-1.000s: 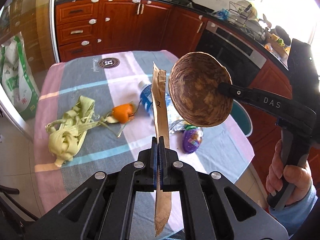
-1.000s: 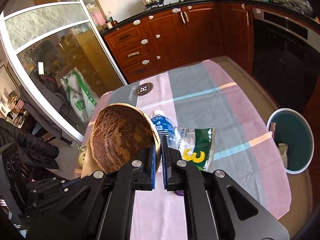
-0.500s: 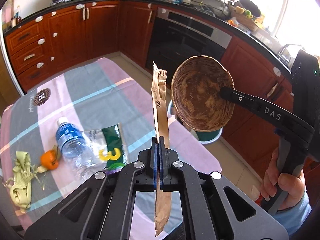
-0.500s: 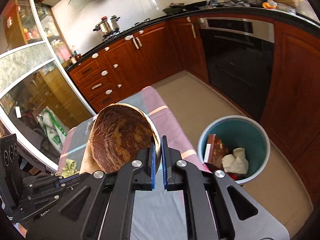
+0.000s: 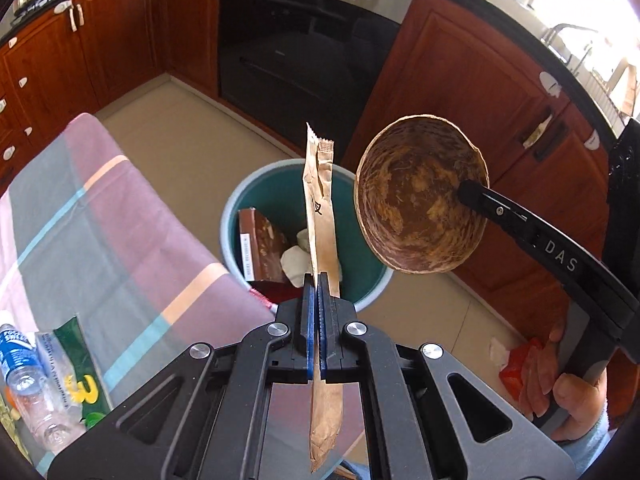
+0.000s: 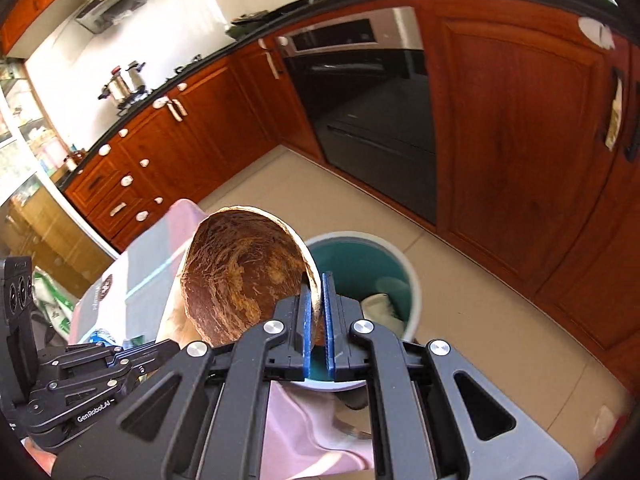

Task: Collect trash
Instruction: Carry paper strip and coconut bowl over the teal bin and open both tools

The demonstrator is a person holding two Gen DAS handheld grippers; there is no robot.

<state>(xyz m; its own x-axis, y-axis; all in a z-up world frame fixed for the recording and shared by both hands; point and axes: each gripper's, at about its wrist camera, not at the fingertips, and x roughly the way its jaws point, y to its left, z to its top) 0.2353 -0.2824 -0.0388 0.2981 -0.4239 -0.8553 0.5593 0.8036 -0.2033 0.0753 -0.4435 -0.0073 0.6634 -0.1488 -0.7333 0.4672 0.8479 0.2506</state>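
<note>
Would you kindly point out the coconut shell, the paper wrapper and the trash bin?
coconut shell [image 5: 416, 200]: left wrist view, on its hollow inside.
paper wrapper [image 5: 320, 208]: left wrist view, on the strip's middle.
trash bin [image 6: 414, 288]: right wrist view, on its pale rim.

We note our left gripper [image 5: 315, 300] clamped on a long, flat brown paper sachet [image 5: 320, 208], held upright above the round teal waste bin [image 5: 240, 200]. Our right gripper [image 5: 466, 192] grips the rim of a brown coconut half-shell [image 5: 416, 208], beside the sachet. The bin holds a brown carton [image 5: 260, 248] and white crumpled paper [image 5: 294, 260]. The striped tablecloth [image 5: 120, 220] carries a clear plastic bottle [image 5: 28, 392].
</note>
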